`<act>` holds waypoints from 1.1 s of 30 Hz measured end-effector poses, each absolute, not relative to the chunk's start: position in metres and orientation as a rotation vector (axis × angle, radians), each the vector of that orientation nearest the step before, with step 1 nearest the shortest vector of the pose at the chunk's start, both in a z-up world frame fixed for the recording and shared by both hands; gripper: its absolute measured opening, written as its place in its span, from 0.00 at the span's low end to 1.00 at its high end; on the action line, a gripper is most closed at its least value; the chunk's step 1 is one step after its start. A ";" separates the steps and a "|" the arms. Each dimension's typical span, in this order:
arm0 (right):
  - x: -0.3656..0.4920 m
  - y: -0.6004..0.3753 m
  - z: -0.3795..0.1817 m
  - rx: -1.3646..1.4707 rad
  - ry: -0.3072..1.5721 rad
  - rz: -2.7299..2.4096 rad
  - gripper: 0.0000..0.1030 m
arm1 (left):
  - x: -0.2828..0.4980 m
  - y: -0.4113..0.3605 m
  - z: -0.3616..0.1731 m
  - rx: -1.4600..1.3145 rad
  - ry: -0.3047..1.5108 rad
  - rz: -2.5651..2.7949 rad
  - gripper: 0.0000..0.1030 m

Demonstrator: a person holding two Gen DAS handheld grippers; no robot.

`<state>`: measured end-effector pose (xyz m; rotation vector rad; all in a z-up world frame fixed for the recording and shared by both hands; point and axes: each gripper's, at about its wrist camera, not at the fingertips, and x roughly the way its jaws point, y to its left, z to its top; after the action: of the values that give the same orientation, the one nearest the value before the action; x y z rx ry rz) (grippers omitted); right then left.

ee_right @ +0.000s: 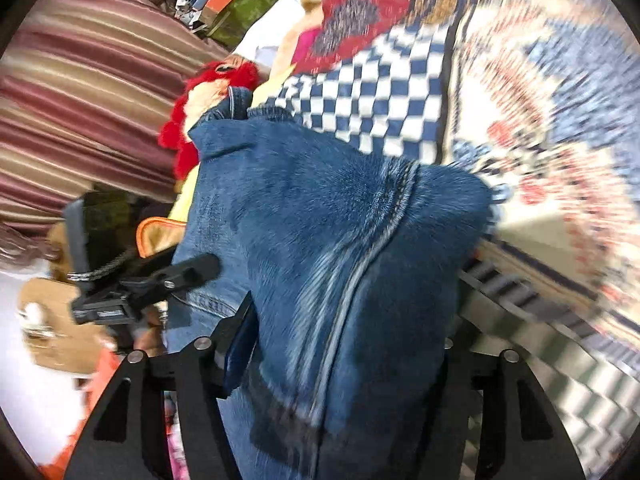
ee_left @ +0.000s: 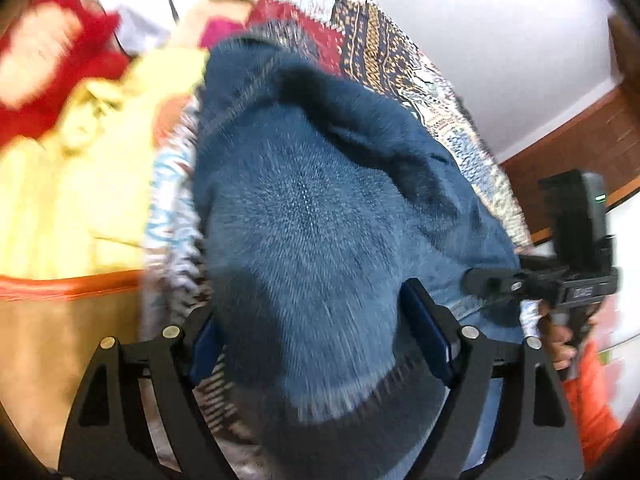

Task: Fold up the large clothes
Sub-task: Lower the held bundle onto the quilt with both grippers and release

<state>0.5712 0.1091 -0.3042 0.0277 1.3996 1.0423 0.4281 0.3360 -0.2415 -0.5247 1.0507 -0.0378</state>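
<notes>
**Jeans bunched between both tongs, running up and away from them**

In the left wrist view the jeans (ee_left: 320,208) are seen as a thick blue hump filling the middle of the frame, with its near end lying between the jaws of the left tongs (ee_left: 316,328) at the bottom centre. The right pad is seen standing just clear of the cloth and the left pad is half hidden behind it, so the left tongs are judged to be parted, with the denim between them but not pinched.

In the right wrist view the same jeans (ee_right: 320,240) are seen rising from the bottom centre toward the upper left, a stitched seam running along that line. The left jaw of the right tongs (ee_right: 348,364) is seen beside the fold; the right jaw is hidden under the cloth, so it cannot be told whether the denim is pressed or merely lying there.

The long axis of the garment is judged to run forward from both tongs, over the patterned bedspread (ee_right: 540,128). Neither hand is clearly nearer; each is met at the near end of the bundle. A yellow garment (ee_left: 80,184) and a red plush toy (ee_left: 44,56) are seen at the left
</notes>
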 end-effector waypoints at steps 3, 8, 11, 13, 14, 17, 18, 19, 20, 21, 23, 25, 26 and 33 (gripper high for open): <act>0.556 0.095 -0.275 -0.089 1.272 0.965 0.58 | 0.407 0.328 -0.213 -0.416 1.003 0.016 0.80; 0.511 0.071 -0.220 -0.264 0.996 0.845 0.58 | 0.371 0.313 -0.189 -0.297 0.922 0.043 0.80; 0.480 0.072 -0.203 -0.329 0.916 0.892 0.58 | 0.355 0.293 -0.186 -0.261 0.905 0.013 0.80; 0.467 0.082 -0.209 -0.361 0.921 0.917 0.58 | 0.356 0.279 -0.198 -0.245 0.910 0.023 0.80; 0.461 0.091 -0.218 -0.392 0.933 0.922 0.58 | 0.358 0.273 -0.202 -0.235 0.920 0.043 0.80; 0.456 0.107 -0.250 -0.486 0.947 0.870 0.58 | 0.353 0.265 -0.226 -0.197 0.964 0.122 0.81; 0.458 0.103 -0.261 -0.508 0.954 0.838 0.59 | 0.351 0.264 -0.229 -0.205 0.958 0.124 0.81; 0.462 0.100 -0.268 -0.495 0.968 0.835 0.61 | 0.347 0.267 -0.231 -0.229 0.951 0.123 0.82; 0.467 0.089 -0.270 -0.445 0.988 0.844 0.62 | 0.344 0.271 -0.232 -0.252 0.950 0.122 0.82; 0.469 0.082 -0.270 -0.424 0.994 0.834 0.70 | 0.337 0.275 -0.230 -0.279 0.948 0.123 0.82; 0.476 0.062 -0.270 -0.398 1.020 0.791 0.73 | 0.329 0.280 -0.229 -0.293 0.961 0.137 0.82; 0.475 0.044 -0.264 -0.357 1.026 0.798 0.73 | 0.319 0.285 -0.227 -0.266 0.978 0.193 0.82; 0.470 0.034 -0.255 -0.354 1.010 0.772 0.73 | 0.312 0.287 -0.224 -0.248 0.979 0.216 0.82; 0.421 -0.004 -0.180 -0.273 0.803 0.719 0.73 | 0.268 0.281 -0.168 -0.237 0.829 0.280 0.82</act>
<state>0.4205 -0.0039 -0.1800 -0.2731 0.8033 0.7193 0.2680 0.2805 -0.1684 -0.2375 0.8293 0.2796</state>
